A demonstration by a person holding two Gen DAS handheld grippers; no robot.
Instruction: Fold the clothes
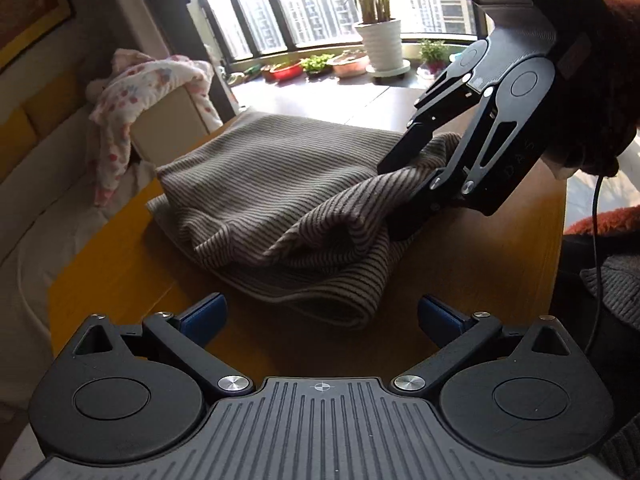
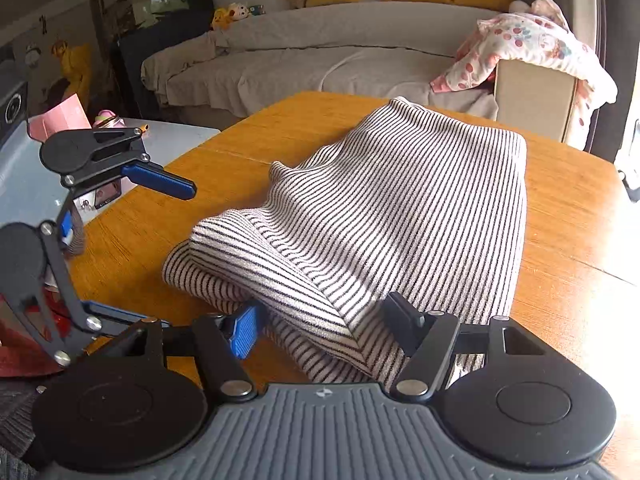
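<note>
Now striped garment (image 2: 384, 216) between right gripper (image 2: 326, 330) fingers.

Orange-brown wooden table (image 2: 560, 216) bearing one rumpled striped garment (image 2: 392, 208), partly folded.

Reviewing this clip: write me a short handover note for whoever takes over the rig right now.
Left gripper: open, empty, just short of the striped garment.
Right gripper: jaws straddle a bunched corner of the garment; whether the pads press it is unclear.
Garment lies on the wooden table, partly folded, near end rumpled.
Done: apparently a first fold.
Left: flatten the rumpled end, finish folding. A floral garment hangs over a box behind, untouched.
</note>
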